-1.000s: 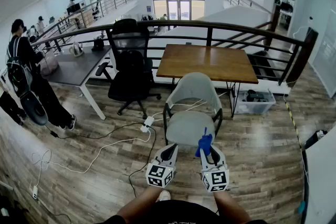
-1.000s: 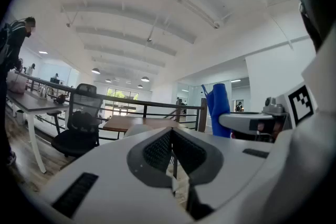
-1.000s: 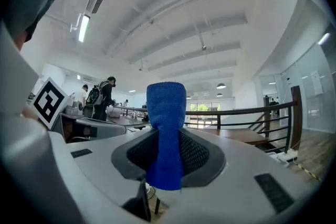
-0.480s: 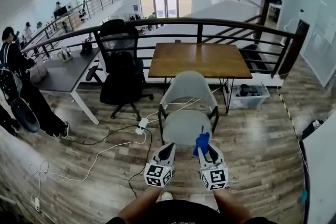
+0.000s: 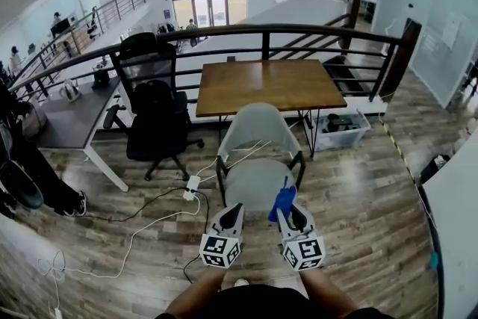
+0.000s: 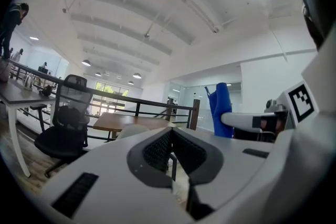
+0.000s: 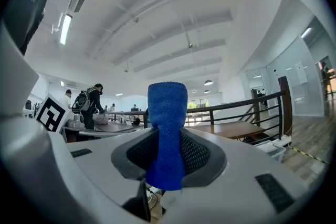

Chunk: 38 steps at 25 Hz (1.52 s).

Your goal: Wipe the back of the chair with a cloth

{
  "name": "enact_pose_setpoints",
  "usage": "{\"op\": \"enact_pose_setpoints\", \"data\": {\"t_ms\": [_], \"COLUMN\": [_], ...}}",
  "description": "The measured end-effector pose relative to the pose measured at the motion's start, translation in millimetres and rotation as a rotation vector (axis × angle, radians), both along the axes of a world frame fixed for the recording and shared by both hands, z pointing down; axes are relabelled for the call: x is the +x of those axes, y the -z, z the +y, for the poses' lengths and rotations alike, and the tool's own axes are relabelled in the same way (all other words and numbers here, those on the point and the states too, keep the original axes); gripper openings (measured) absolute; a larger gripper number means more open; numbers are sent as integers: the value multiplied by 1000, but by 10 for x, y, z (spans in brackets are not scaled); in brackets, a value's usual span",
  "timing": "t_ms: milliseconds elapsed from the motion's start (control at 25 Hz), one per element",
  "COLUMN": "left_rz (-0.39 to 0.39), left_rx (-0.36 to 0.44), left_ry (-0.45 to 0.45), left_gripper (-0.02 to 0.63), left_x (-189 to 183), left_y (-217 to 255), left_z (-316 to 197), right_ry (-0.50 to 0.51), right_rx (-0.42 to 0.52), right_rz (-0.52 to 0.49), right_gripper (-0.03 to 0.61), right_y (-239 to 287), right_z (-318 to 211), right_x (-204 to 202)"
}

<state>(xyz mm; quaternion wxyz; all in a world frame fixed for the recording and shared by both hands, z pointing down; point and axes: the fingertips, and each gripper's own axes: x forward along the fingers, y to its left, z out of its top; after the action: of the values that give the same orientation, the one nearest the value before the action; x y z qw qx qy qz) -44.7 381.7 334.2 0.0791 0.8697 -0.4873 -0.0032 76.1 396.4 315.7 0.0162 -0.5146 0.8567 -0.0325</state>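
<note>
A grey shell chair point(image 5: 256, 132) stands in front of me, its back turned toward the wooden table point(image 5: 276, 85). My right gripper point(image 5: 287, 212) is shut on a blue cloth point(image 5: 282, 201), which sticks up between the jaws in the right gripper view as a folded blue cloth point(image 7: 166, 134). It hovers over the seat's front right edge. My left gripper point(image 5: 232, 213) is shut with nothing in it, near the seat's front left edge. In the left gripper view the blue cloth point(image 6: 221, 109) shows at the right, beside the left gripper point(image 6: 171, 136).
A black office chair point(image 5: 153, 116) stands left of the grey chair at a grey desk point(image 5: 60, 123). White cables and a power strip point(image 5: 190, 187) lie on the wooden floor. A dark railing point(image 5: 246, 30) runs behind the table. A clear storage box point(image 5: 337, 131) sits under the table's right end.
The view has shifted so the chair and table sit further left and lower. Both grippers kept their pose in front of the seat, the cloth still held.
</note>
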Motion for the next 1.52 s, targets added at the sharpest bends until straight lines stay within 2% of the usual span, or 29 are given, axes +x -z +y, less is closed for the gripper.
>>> {"op": "enact_pose_setpoints", "data": {"t_ms": [360, 640, 960, 1200, 1520], "left_rz": [-5, -18, -40, -38, -54], "left_rx": [-9, -24, 7, -4, -23], "left_ry": [-73, -95, -42, -42, 18], "left_gripper": [5, 5, 5, 5, 5], "left_x": [-27, 35, 164, 381, 562], "left_y": [-49, -107, 94, 157, 118], "left_z": [-275, -606, -1338, -1741, -2204], "right_ry": [-58, -61, 11, 79, 151], "right_rx": [-32, -68, -8, -21, -40], "right_rz": [36, 7, 87, 80, 63], "right_gripper": [117, 117, 117, 117, 117], "right_y": [-14, -83, 15, 14, -73], "right_z": [-206, -640, -1393, -1832, -2304], "right_x": [-48, 37, 21, 117, 285]}}
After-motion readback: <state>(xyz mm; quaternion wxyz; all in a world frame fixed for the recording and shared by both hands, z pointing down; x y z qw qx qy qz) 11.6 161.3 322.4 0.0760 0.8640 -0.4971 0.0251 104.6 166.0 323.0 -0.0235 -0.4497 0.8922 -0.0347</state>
